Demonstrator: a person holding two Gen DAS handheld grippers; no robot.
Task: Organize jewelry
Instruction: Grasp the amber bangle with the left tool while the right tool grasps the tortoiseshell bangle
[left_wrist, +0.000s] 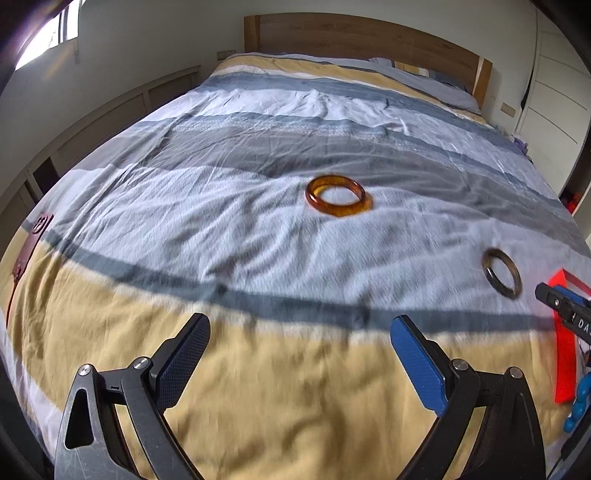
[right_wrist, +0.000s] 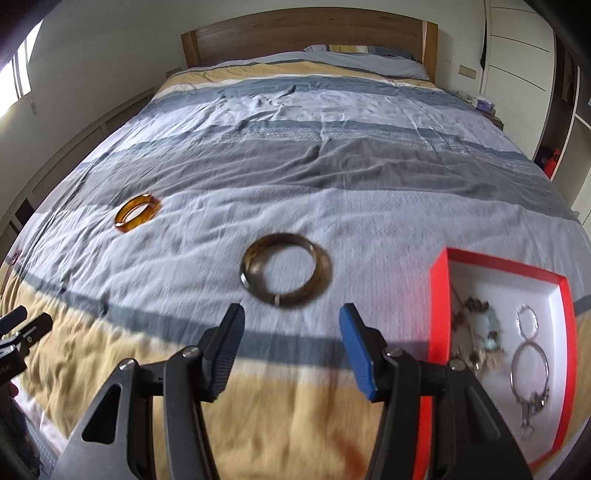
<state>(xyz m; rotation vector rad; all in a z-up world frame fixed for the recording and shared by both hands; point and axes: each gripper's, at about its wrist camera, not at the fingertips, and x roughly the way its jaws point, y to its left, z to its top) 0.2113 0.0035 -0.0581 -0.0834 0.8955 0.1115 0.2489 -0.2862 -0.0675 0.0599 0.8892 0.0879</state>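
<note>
two bangles flat on bed (right_wrist: 332, 184): amber bangle (right_wrist: 137, 213) far left, dark bangle (right_wrist: 285, 269) near red tray (right_wrist: 437, 295). left hand-held gripper (left_wrist: 299, 332) wide, empty; right hand-held gripper (right_wrist: 291, 321) wide, empty.

Glossy translucent amber bangle (left_wrist: 338, 195), wrinkled matt cloth bedspread (left_wrist: 258, 236), wooden headboard (left_wrist: 362, 37)

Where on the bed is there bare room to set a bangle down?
Free: the bedspread beyond the amber bangle and dark bangle, and the yellow band before both tongs. Crowded: the red box, already holding bracelets.
</note>
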